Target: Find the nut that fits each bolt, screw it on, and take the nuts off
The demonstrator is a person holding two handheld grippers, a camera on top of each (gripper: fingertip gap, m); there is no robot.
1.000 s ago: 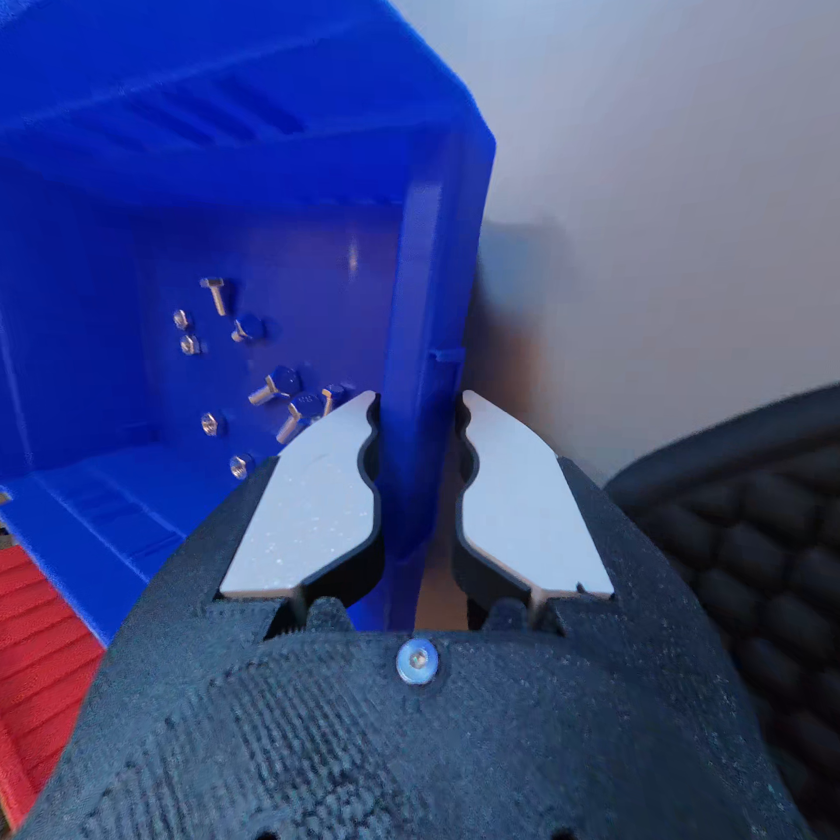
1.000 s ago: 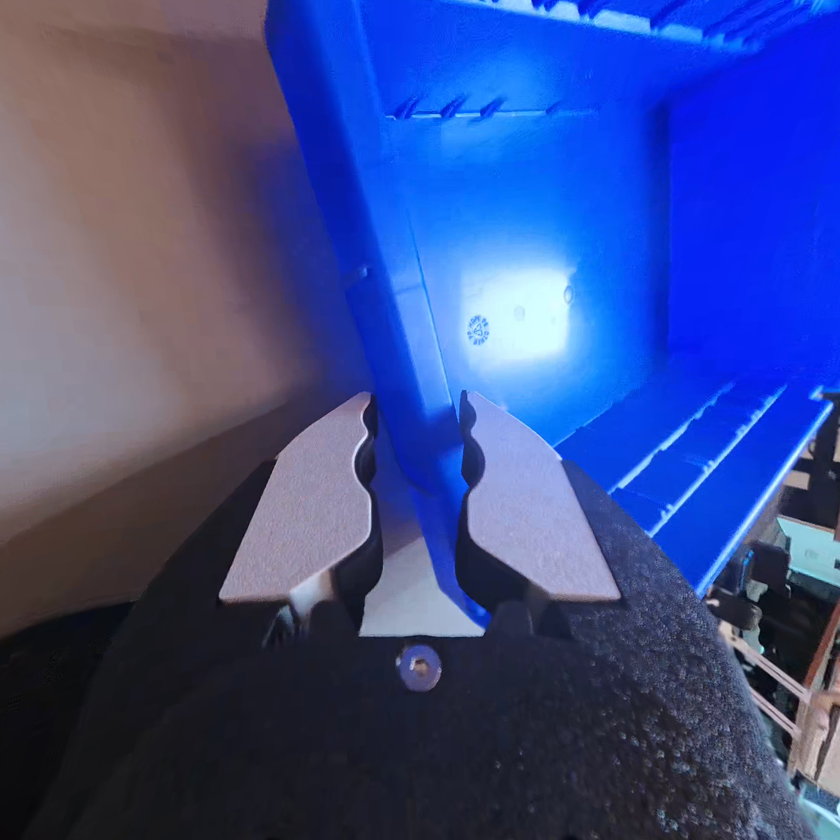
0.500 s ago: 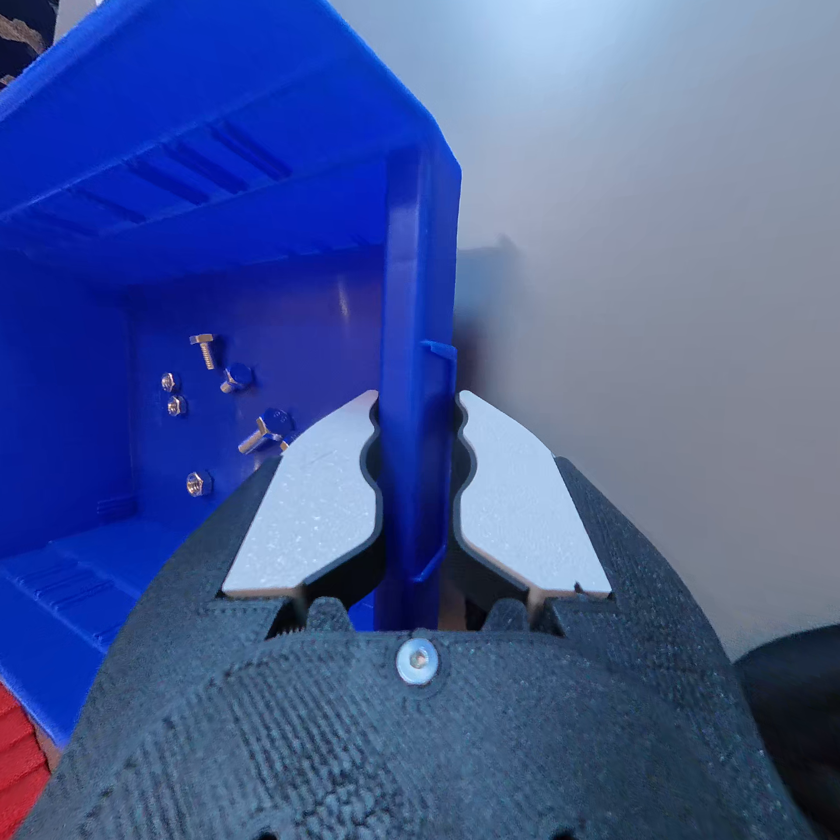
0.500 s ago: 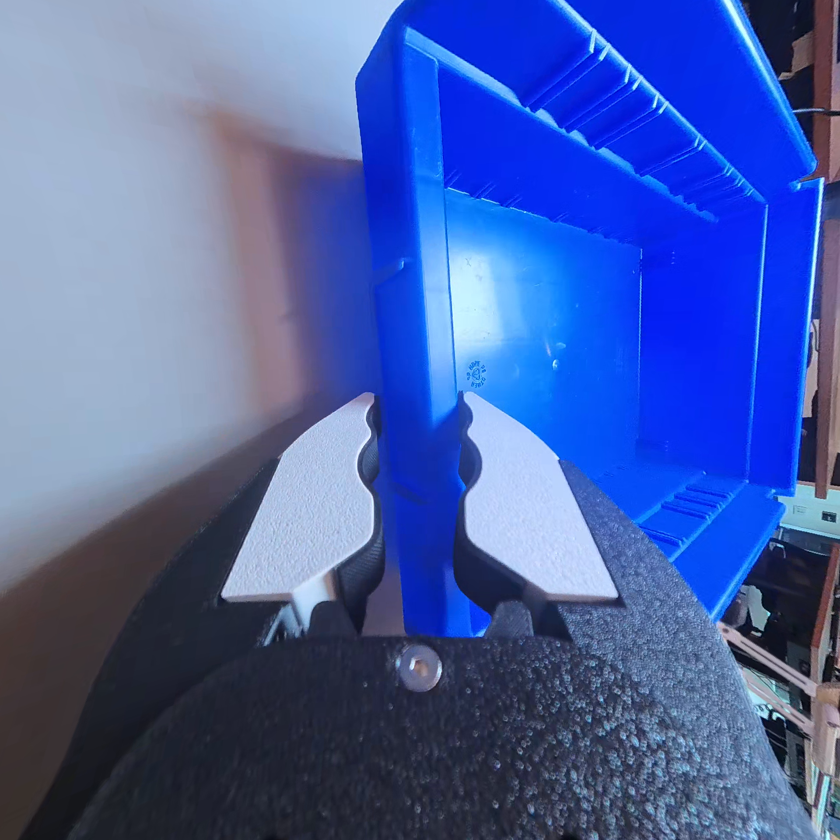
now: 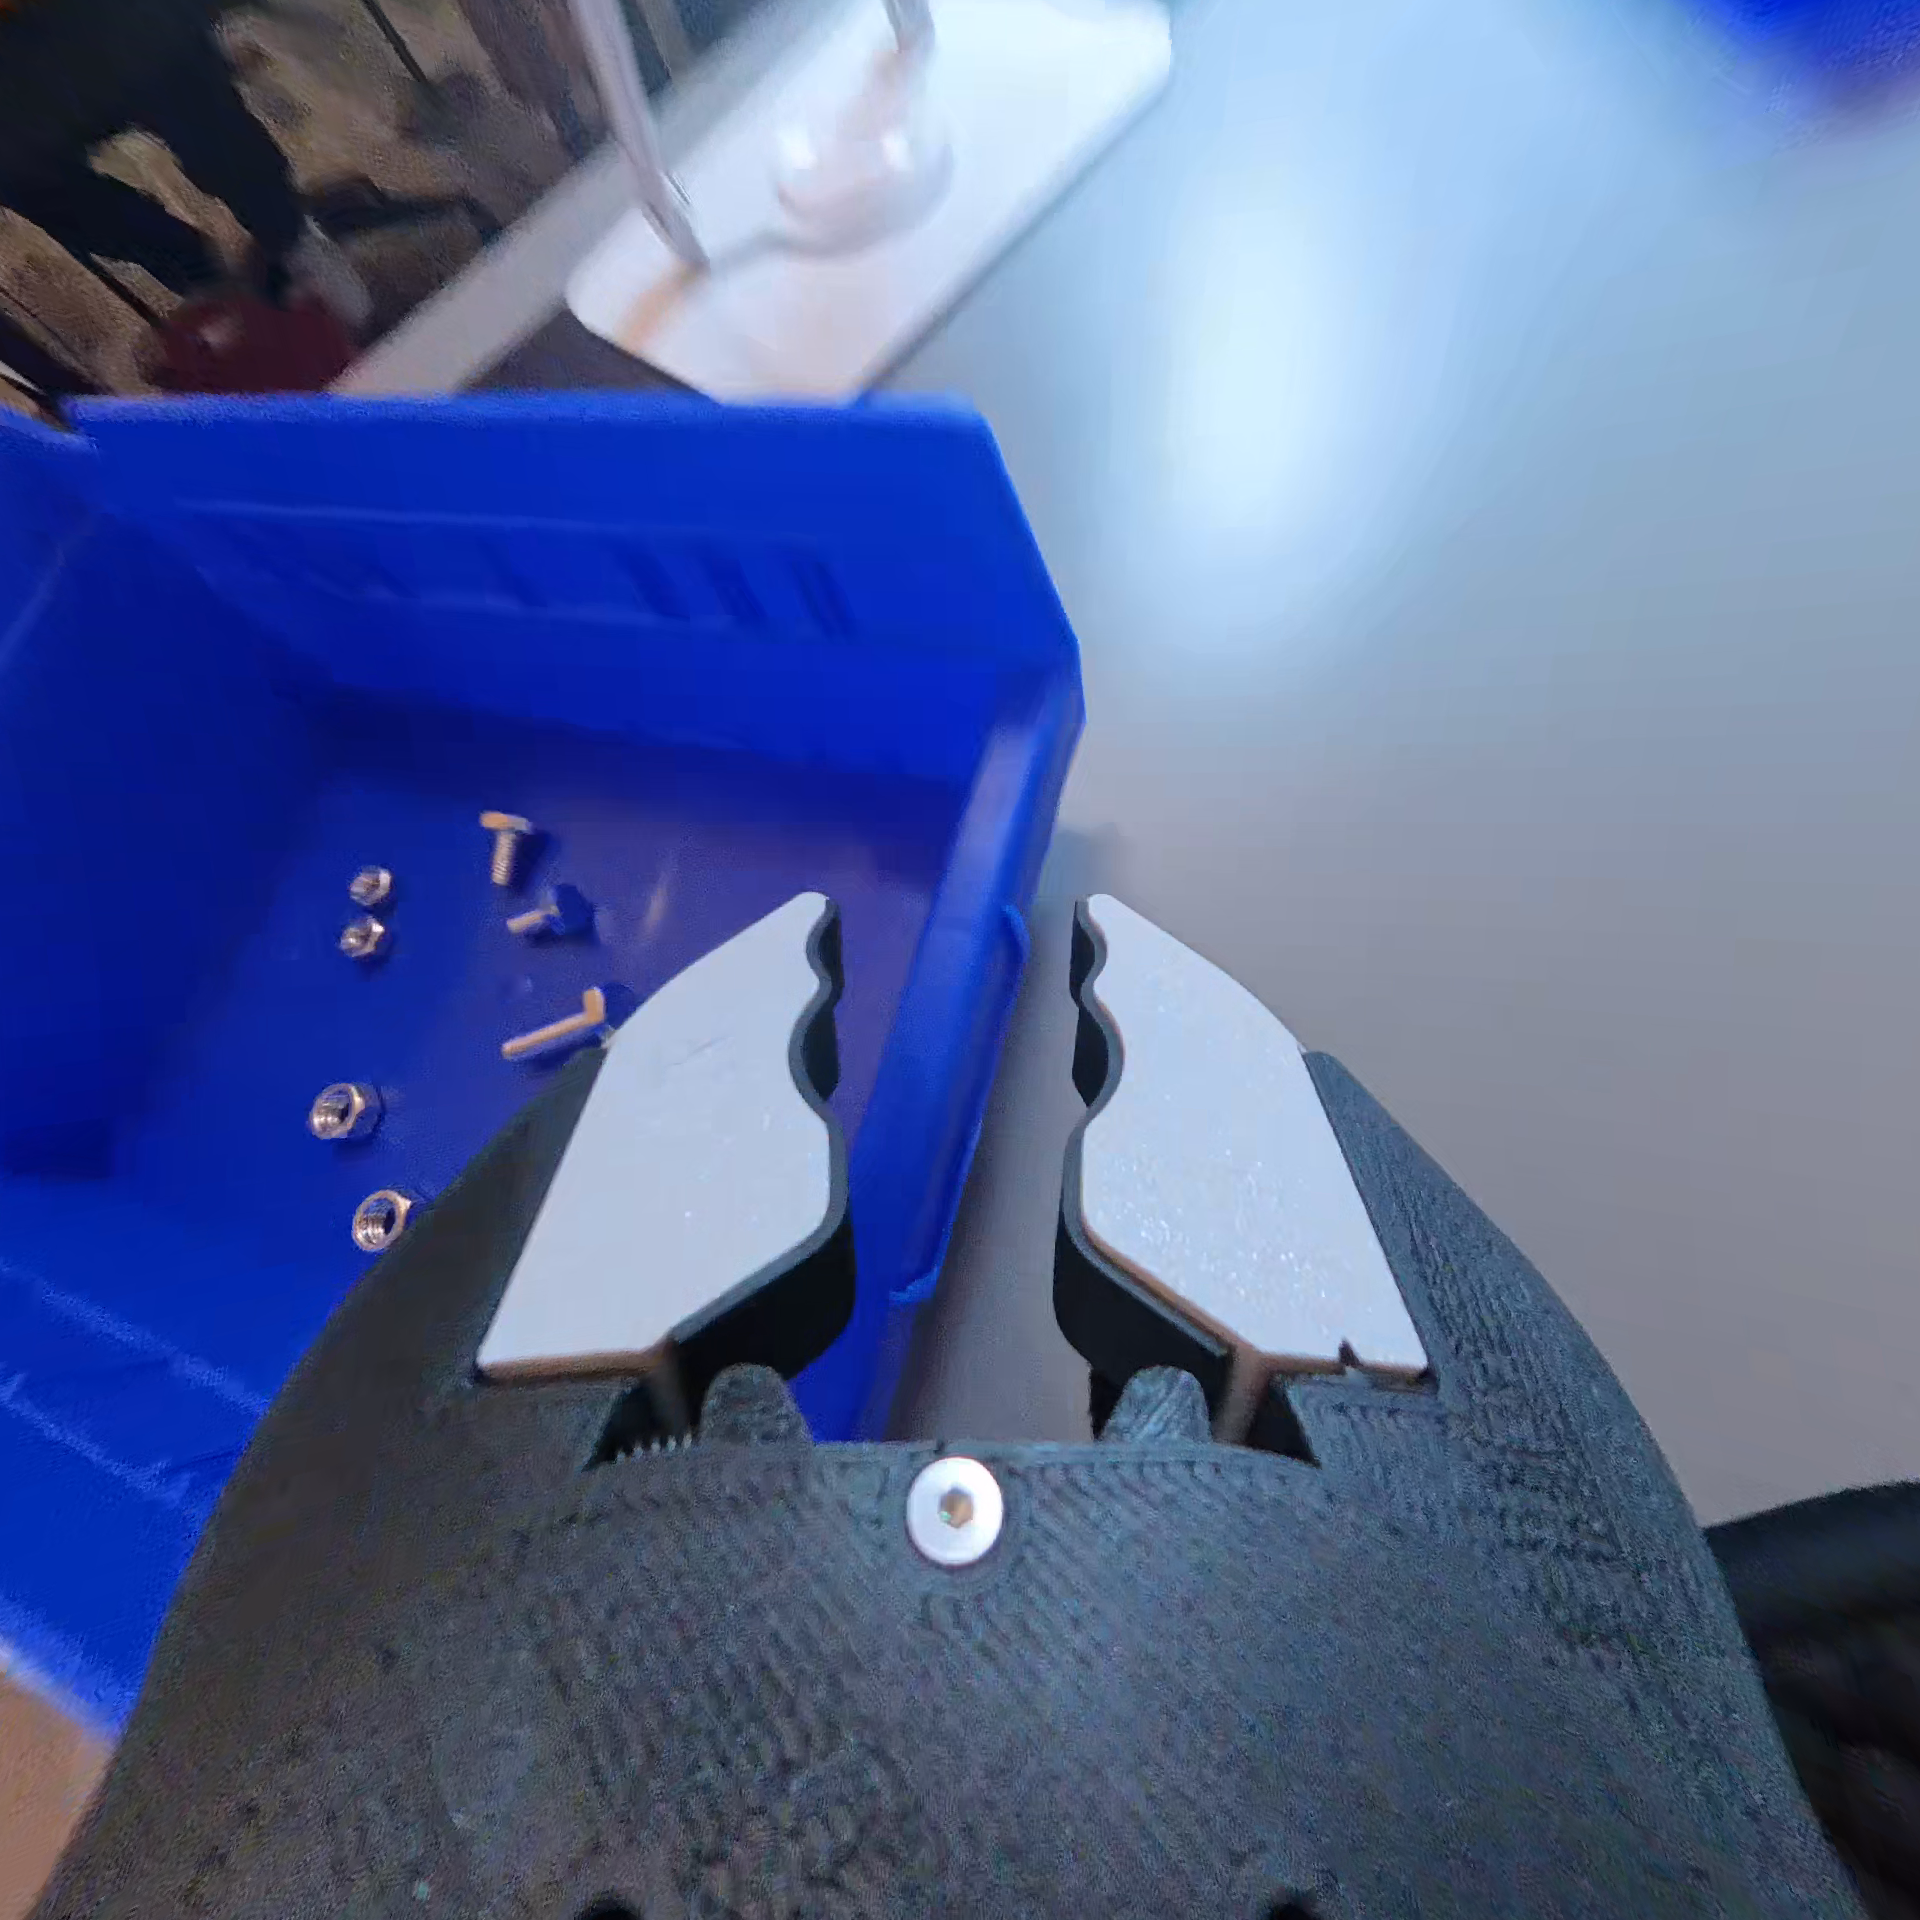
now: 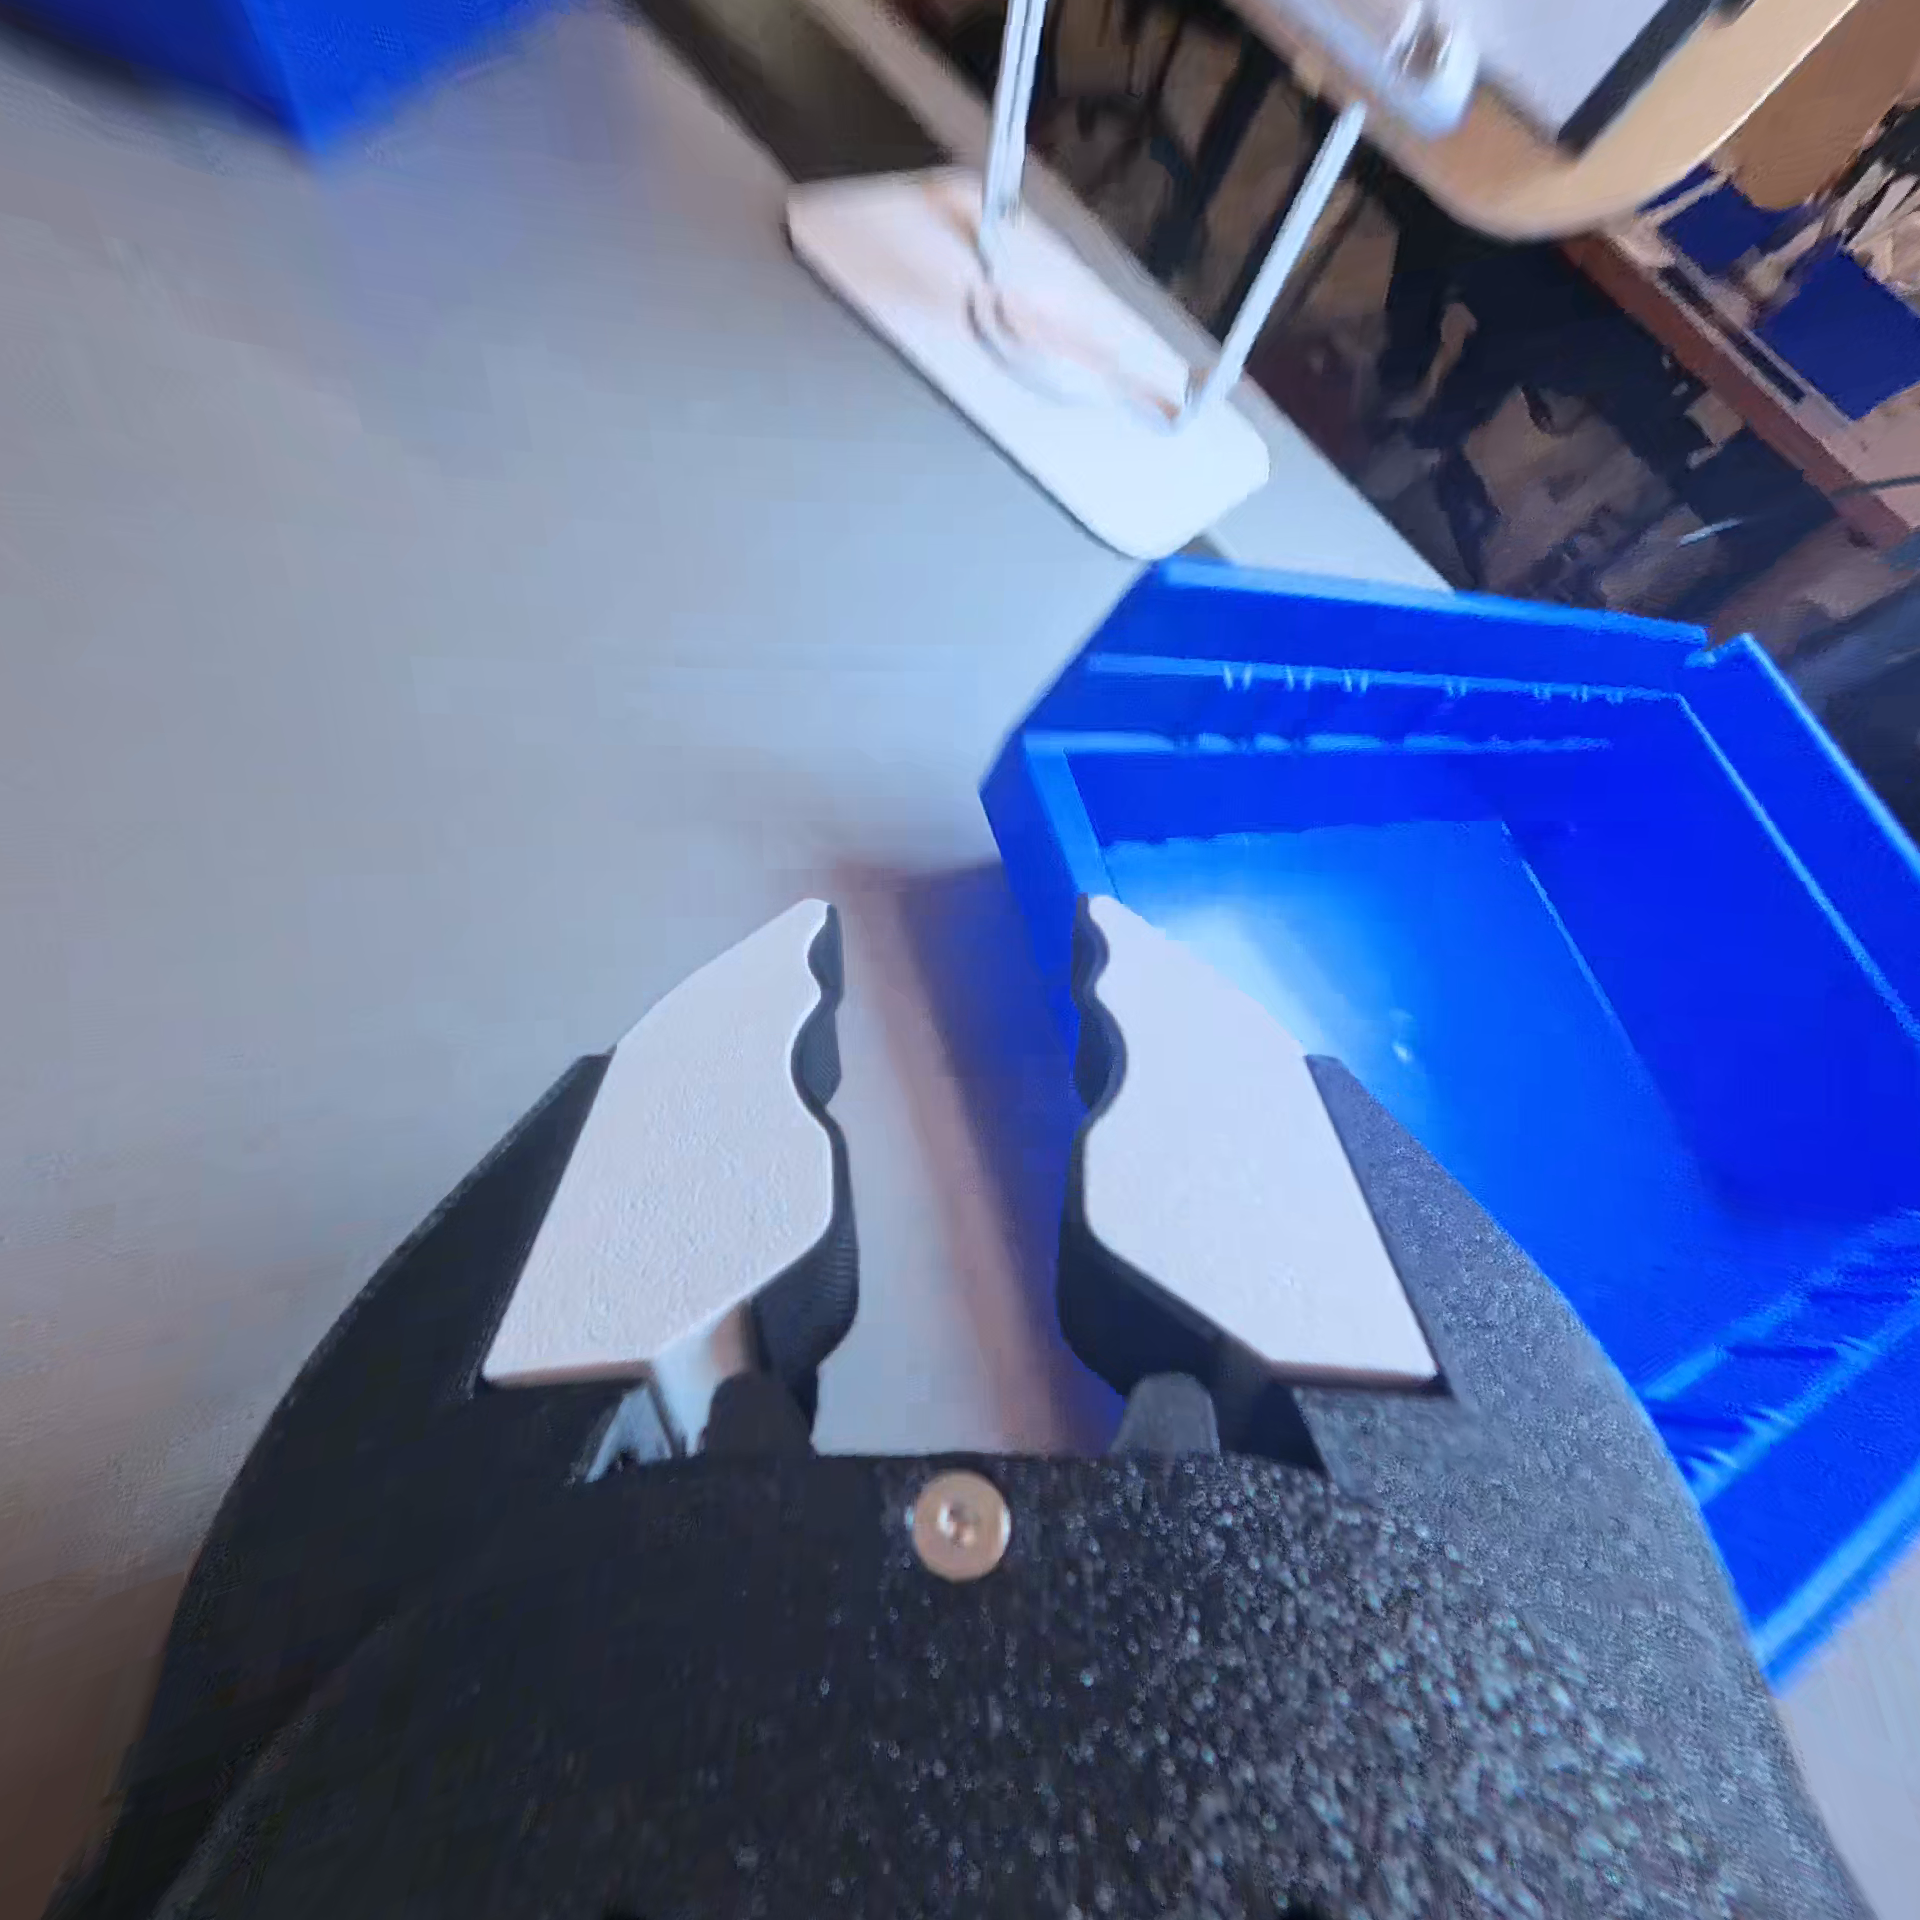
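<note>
Pale grey and smooth, the desk (image 5: pixel 1507 623) runs back to a cluttered, blurred storeroom of shelving, and a flat white stand base with thin metal rods (image 6: pixel 1039 343) sits near its far edge.

On the desk rests a bright blue open plastic bin (image 5: pixel 582 540). The left claw (image 5: pixel 951 914) is parted with the bin's right-hand wall standing in the gap; its pads look just clear of the plastic rather than clamped on it. On the bin floor lie several small silver bolts (image 5: pixel 507 847), some showing blue on their heads, and, just to their left, a loose column of silver hex nuts (image 5: pixel 343 1112).

The right claw (image 6: pixel 954 914) is parted too and holds nothing; it hangs over bare desk just beside the near-left corner of a second blue bin (image 6: pixel 1340 623), which looks empty apart from a bright glare on its floor.

As I read it, matching has not begun: nothing is threaded and the hardware lies untouched. The next move calls for lifting a claw clear of the wall, reaching down inside and pinching one bolt by its shank so the other claw can bring a nut. They are small and close together, so the pick needs care.
</note>
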